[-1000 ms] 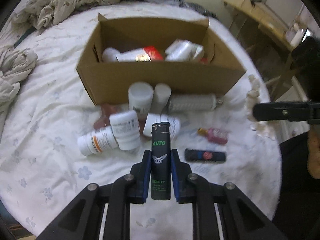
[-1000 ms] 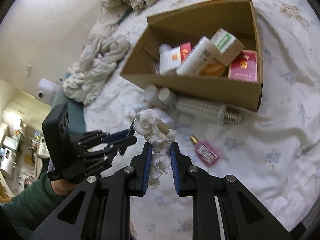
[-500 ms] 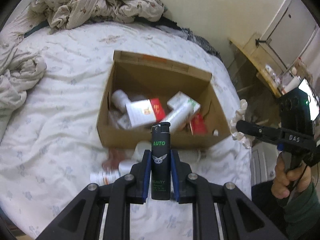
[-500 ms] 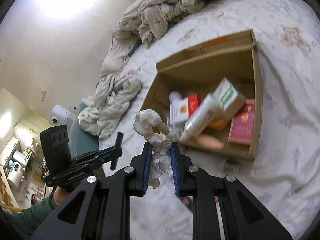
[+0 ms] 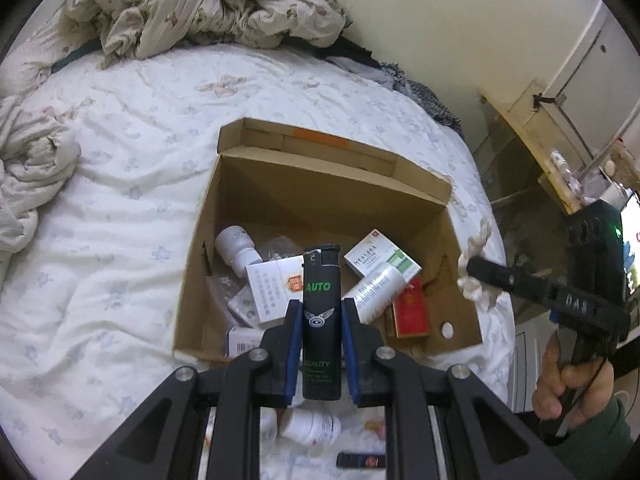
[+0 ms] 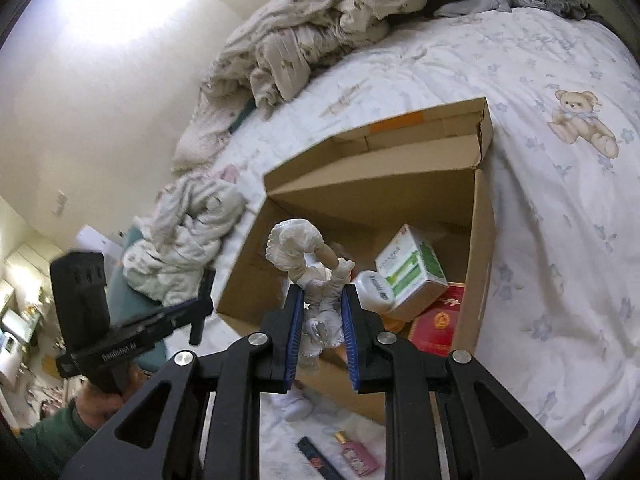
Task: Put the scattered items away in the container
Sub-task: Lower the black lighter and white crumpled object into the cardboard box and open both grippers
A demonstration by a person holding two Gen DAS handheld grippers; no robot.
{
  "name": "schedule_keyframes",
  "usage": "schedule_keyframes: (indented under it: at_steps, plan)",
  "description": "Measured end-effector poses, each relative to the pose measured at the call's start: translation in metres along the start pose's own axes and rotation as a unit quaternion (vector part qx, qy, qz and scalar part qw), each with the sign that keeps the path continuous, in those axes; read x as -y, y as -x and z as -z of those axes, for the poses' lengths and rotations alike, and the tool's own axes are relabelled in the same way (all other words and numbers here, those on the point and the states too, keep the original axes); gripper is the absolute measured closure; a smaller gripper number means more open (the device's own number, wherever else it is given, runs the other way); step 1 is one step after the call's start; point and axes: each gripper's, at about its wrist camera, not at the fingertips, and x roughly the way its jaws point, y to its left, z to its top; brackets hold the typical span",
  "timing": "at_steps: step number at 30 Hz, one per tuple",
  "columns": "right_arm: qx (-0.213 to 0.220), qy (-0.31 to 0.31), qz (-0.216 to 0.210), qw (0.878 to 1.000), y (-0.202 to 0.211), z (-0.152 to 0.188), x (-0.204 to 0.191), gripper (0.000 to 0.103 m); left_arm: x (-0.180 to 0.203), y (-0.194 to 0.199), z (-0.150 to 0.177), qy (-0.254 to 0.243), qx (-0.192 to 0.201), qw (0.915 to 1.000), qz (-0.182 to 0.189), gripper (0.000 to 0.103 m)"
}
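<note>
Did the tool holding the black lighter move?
Yes. The left tool, shut on the black lighter, has gone forward and up: it was over the loose bottles in front of the cardboard box, now it's above the box.

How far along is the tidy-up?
Done: the cardboard box already holds a white bottle, cartons and a red pack. In hand: the left hand-held gripper grips a black lighter, the right hand-held gripper a white doll, both over the box. Left on the bed: a pink perfume bottle, a dark bar, white bottles.
</note>
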Motion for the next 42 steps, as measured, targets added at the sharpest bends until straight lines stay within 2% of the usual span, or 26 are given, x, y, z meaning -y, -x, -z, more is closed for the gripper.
schedule_keyframes:
  at_steps: [3,5,7,9,13,16,17,19,20,21,23,24,30,34,38,42]
  plan:
    - [-0.026,0.007,0.021,0.999,-0.016,0.001,0.001,0.082,0.003,-0.02,-0.007,-0.007,-0.013,0.9999,-0.007,0.084]
    - [-0.045,0.024,0.052,0.997,-0.026,0.005,0.0,0.082,0.005,-0.031,-0.009,-0.016,-0.021,0.9995,-0.014,0.084]
    - [-0.058,0.043,0.081,0.994,-0.033,0.008,-0.002,0.082,0.007,-0.041,-0.01,-0.03,-0.023,0.9988,-0.032,0.084]
    - [-0.068,0.048,0.09,0.992,-0.037,0.01,0.0,0.082,0.007,-0.053,-0.013,-0.042,-0.027,0.9977,-0.047,0.084]
    - [-0.07,0.042,0.1,0.992,-0.037,0.011,0.005,0.082,0.003,-0.07,-0.015,-0.035,-0.038,0.9975,-0.049,0.084]
    - [-0.054,0.031,0.107,0.992,-0.03,0.007,0.008,0.076,-0.002,-0.079,-0.016,-0.008,-0.051,0.998,-0.037,0.084]
    - [-0.046,0.029,0.109,0.993,-0.027,0.006,0.008,0.073,-0.004,-0.08,-0.016,0.004,-0.052,0.998,-0.035,0.084]
    - [-0.03,0.04,0.121,0.991,-0.02,0.003,0.003,0.049,-0.006,-0.08,-0.015,0.019,-0.051,0.9979,-0.036,0.077]
    - [-0.023,0.045,0.124,0.991,-0.018,0.003,0.0,0.02,-0.007,-0.079,-0.015,0.027,-0.052,0.9976,-0.036,0.062]
    - [-0.016,0.049,0.127,0.991,-0.016,0.002,-0.002,0.017,-0.007,-0.078,-0.015,0.031,-0.053,0.9974,-0.037,0.043]
    - [-0.006,0.058,0.136,0.989,-0.012,0.001,-0.008,0.015,-0.008,-0.071,-0.015,0.041,-0.041,0.9976,-0.038,0.033]
    - [-0.003,0.063,0.141,0.988,-0.01,0.0,-0.01,0.015,-0.007,-0.068,-0.015,0.041,-0.037,0.9978,-0.035,0.032]
    - [0.006,0.043,0.124,0.991,-0.003,-0.003,-0.004,0.015,0.002,-0.05,-0.016,0.017,-0.028,0.9983,-0.049,0.032]
    - [0.048,0.063,0.147,0.986,0.007,-0.006,-0.013,0.015,0.004,-0.035,-0.014,0.016,-0.027,0.9982,-0.051,0.032]
    - [0.087,0.081,0.151,0.981,0.024,0.0,-0.024,0.015,0.007,-0.009,-0.006,0.008,-0.019,0.9985,-0.05,0.032]
    - [0.08,0.09,0.17,0.978,0.031,0.013,-0.03,0.015,0.003,0.014,0.004,0.0,-0.021,0.9989,-0.043,0.032]
